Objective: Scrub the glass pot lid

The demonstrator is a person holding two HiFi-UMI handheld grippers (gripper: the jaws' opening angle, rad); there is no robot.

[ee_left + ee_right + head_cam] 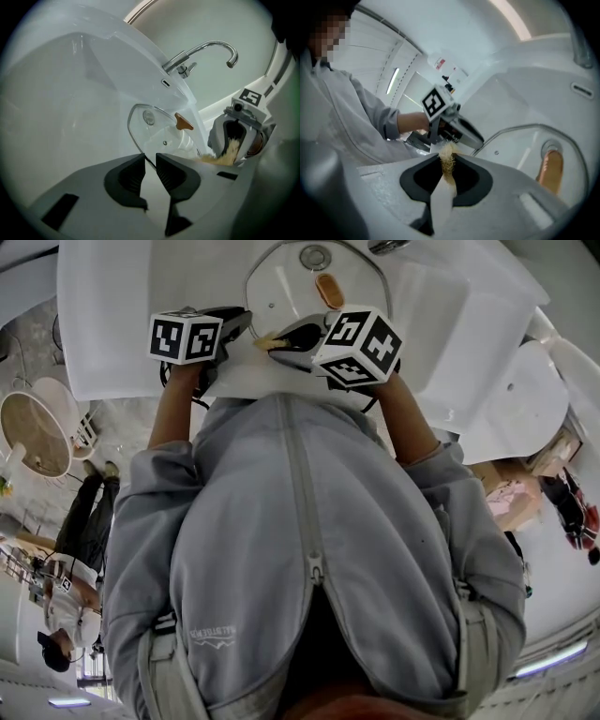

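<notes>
The glass pot lid (286, 292) with a brown knob (328, 291) stands tilted in the white sink (122, 315). My left gripper (150, 161) is shut on the lid's (154, 136) near rim, which runs in between the two dark pads. My right gripper (447, 165) is shut on a tan fibrous scrubber (447, 157). In the left gripper view the right gripper (229, 149) hangs at the lid's right edge, the scrubber (224, 153) touching or nearly touching the rim. In the head view both grippers (240, 326) (274, 341) meet at the lid's near edge.
A chrome faucet (206, 49) arches over the back of the sink, and the drain (315, 257) lies behind the lid. The sink's white walls (70, 93) rise close on the left. A person (66, 587) stands off to the side behind me.
</notes>
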